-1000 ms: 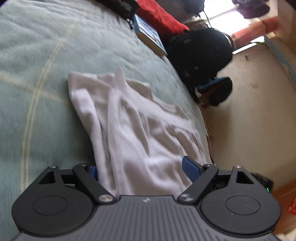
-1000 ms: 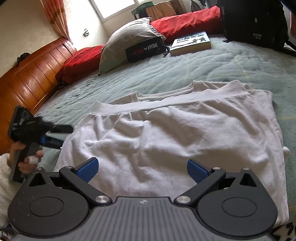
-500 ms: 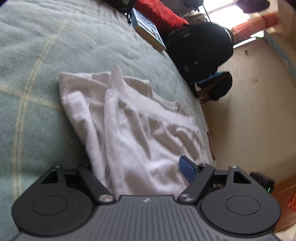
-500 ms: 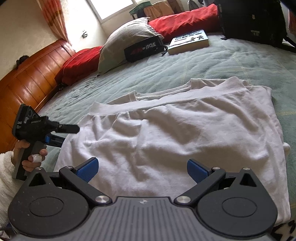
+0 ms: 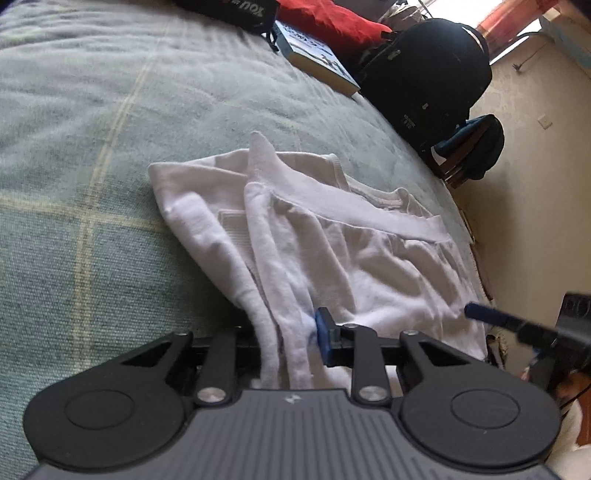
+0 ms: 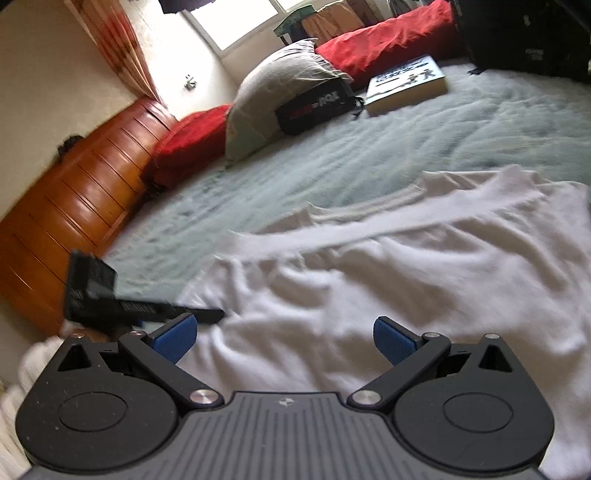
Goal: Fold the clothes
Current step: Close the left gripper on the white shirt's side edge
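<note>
Covering the bed: a grey-green blanket (image 5: 92, 155) with pale yellow check lines, its nap ruffled toward the far side.

Shirt (image 5: 332, 251): white, lying on the blanket near its close edge, hem band folded up across the chest, collar showing beyond it; one side bunched into long ridges.

Left gripper (image 5: 291, 332): its jaws have just been closing and now pinch a gathered ridge of the shirt's edge; one blue pad (image 5: 323, 334) presses the cloth (the other pad is hidden by fabric).

Right gripper (image 6: 284, 336): jaws wide apart above the shirt's near part, nothing between the blue pads (image 6: 175, 334).

Headboard (image 6: 74, 206): slatted, reddish-brown wood, along the left in the right-wrist view.

Pillows: two red (image 6: 188, 144), one grey (image 6: 280, 88) leaning between them.

Black pouch (image 6: 314, 109) with lettering, against the grey pillow.

Book (image 6: 406, 86): lying flat beside the pouch.

Backpack (image 5: 424, 74): black, at the bed's far edge.

Window (image 6: 236, 18): bright, with an orange patterned curtain (image 6: 122, 55) at its side.

Walls and floor: cream, plain.
</note>
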Demonstrator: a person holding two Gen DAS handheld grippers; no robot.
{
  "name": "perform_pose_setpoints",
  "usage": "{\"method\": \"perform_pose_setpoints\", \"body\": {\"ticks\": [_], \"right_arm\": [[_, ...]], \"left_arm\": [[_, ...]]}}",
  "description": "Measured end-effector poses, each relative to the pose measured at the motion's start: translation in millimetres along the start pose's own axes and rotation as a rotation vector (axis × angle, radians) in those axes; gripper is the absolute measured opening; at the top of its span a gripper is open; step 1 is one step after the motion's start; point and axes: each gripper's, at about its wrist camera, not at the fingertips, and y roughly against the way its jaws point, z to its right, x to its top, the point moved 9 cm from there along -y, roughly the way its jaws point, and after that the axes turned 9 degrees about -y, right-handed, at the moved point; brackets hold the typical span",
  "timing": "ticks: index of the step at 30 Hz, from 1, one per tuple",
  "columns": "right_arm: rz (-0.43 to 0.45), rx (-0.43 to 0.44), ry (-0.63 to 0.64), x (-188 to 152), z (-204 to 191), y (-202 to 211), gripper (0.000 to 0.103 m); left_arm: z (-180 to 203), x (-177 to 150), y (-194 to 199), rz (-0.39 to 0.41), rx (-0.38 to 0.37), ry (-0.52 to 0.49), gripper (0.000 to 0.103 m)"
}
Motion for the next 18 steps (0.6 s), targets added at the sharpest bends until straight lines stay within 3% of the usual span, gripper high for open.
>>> {"method": "perform_pose_setpoints", "body": {"ticks": [7, 18], "right_arm": [[0.003, -0.005, -0.077, 27, -2, -44, 0.103], [0.0, -0.06, -0.128, 61, 22, -109, 0.103]], "left_arm": [[6, 1, 0, 0.0, 0.046, -0.057, 0.027], [7, 1, 2, 0.01, 0.027, -0.077, 0.027]]}}
